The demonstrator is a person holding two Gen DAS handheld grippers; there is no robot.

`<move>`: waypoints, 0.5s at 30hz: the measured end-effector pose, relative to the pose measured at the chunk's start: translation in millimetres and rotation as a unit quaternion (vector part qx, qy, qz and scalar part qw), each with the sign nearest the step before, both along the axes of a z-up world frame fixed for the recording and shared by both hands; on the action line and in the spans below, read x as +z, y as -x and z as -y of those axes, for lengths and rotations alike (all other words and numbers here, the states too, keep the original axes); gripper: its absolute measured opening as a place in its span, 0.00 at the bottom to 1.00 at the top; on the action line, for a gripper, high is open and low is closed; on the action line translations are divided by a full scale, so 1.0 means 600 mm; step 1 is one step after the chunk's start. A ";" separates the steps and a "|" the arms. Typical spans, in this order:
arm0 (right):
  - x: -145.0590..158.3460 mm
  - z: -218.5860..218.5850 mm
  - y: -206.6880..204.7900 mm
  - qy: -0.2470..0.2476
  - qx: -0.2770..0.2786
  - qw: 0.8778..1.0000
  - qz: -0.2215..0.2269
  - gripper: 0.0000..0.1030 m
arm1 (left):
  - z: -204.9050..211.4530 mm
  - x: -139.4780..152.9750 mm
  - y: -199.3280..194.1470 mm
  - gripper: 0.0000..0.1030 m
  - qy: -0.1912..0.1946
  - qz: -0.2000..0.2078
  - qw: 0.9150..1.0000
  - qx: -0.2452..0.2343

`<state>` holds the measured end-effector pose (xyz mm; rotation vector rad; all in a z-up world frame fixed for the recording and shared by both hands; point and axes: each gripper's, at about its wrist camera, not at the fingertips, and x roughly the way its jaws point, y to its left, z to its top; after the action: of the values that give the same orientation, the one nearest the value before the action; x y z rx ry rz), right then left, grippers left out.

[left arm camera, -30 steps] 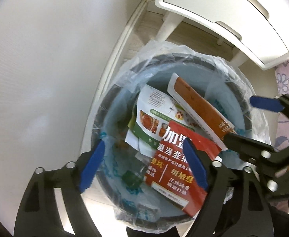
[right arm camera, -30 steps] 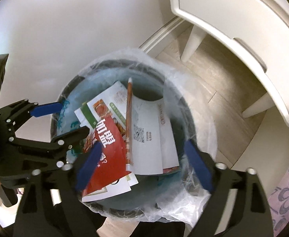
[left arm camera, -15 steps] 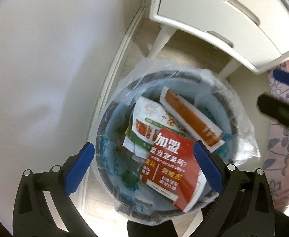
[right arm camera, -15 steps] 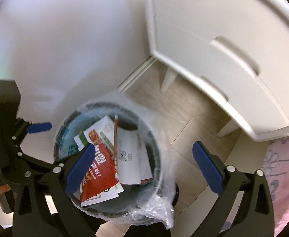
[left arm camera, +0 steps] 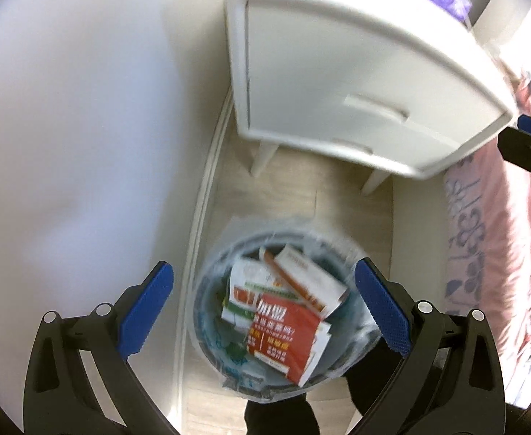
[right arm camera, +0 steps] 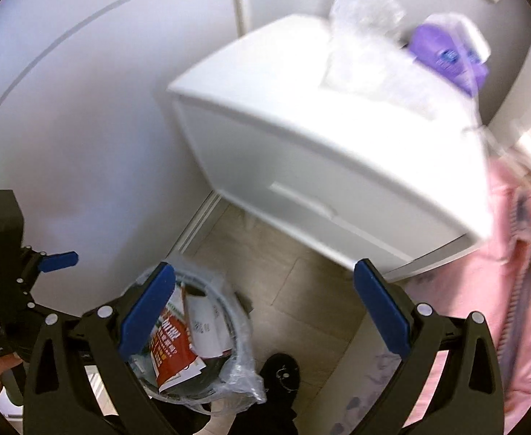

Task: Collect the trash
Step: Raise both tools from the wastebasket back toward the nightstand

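1. Since the earlier frames you have lifted both grippers well clear of the lined waste bin [left arm camera: 283, 311]; it now sits small below them, and the white nightstand [left arm camera: 356, 83] fills the upper view.
2. Your left gripper [left arm camera: 263, 311] has just been opening; its jaws stand wide with nothing between them, only the bin far beneath.
3. Your right gripper [right arm camera: 263, 308] is likewise spread wide and empty.
4. The red leaflet [left arm camera: 283, 330] and the other papers lie inside the bin, propped against its wall, so that drop looks done.
5. On the nightstand, above the bin, clear crumpled plastic [right arm camera: 363, 36] and a purple pack [right arm camera: 447, 58] remain, probably your next pickup.
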<state>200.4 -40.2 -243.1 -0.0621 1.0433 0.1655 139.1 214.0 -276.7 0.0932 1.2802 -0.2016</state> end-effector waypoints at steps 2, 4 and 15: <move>0.031 0.011 -0.003 0.000 -0.016 1.000 0.008 0.93 | 0.012 0.037 -0.012 0.94 0.003 0.012 1.000 -0.007; 0.066 0.023 -0.005 -0.001 -0.033 0.999 0.018 0.93 | 0.025 0.077 -0.023 0.94 0.005 0.022 1.000 -0.015; 0.213 0.046 0.005 -0.003 -0.084 0.996 0.039 0.93 | 0.056 0.292 -0.067 0.94 0.013 0.082 0.996 -0.042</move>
<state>197.4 -67.5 -115.4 0.0233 0.9646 0.0138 179.5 180.7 -101.5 0.1377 1.1112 -0.2769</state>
